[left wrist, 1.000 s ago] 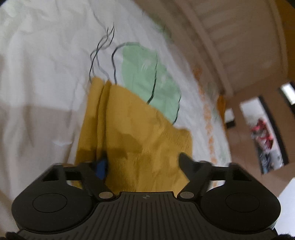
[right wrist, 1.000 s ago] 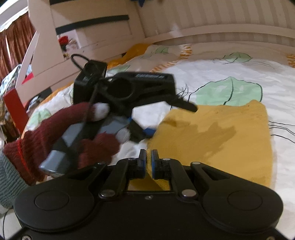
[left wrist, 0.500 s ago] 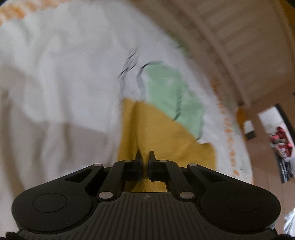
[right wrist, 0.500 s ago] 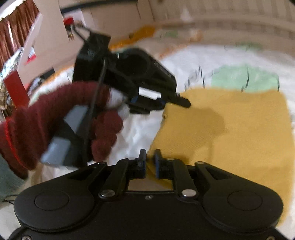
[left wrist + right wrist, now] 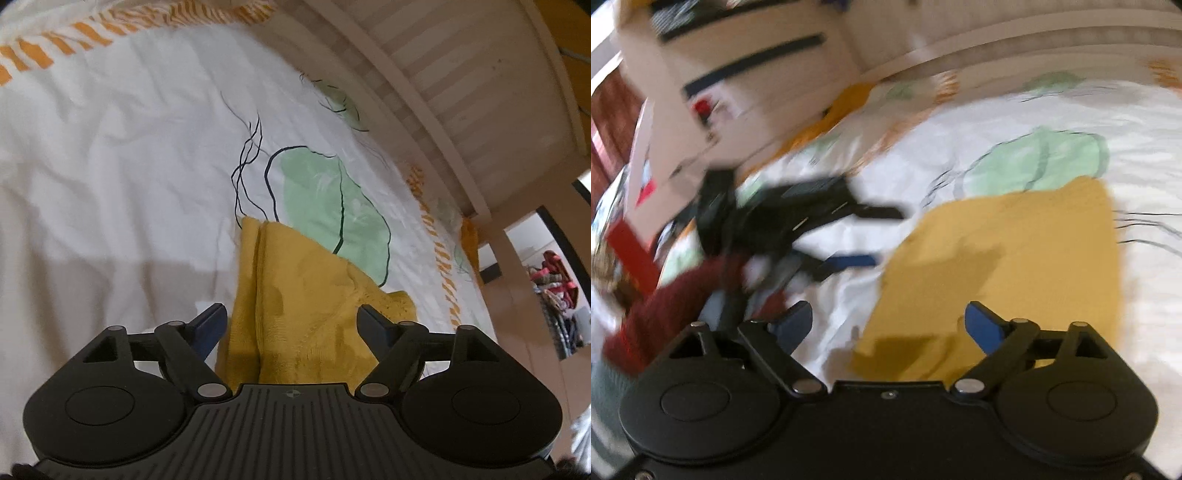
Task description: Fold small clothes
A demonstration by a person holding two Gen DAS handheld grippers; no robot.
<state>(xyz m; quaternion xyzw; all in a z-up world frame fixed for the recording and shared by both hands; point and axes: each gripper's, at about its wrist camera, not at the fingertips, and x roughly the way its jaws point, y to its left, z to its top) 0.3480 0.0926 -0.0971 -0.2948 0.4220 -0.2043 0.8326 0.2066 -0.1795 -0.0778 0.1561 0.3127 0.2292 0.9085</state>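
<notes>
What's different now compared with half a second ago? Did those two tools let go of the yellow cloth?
Yes. Both were shut on the cloth's near edge; now the left tool and right tool stand open, and the cloth lies loose on the bedsheet. In the right view the left tool has pulled away to the cloth's left. The cloth stays folded over the green leaf print.

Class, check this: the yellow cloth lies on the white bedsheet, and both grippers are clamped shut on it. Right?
Not quite. The yellow cloth lies on the bedsheet, but both wrist views show the left gripper and right gripper open, gripping nothing.
</notes>
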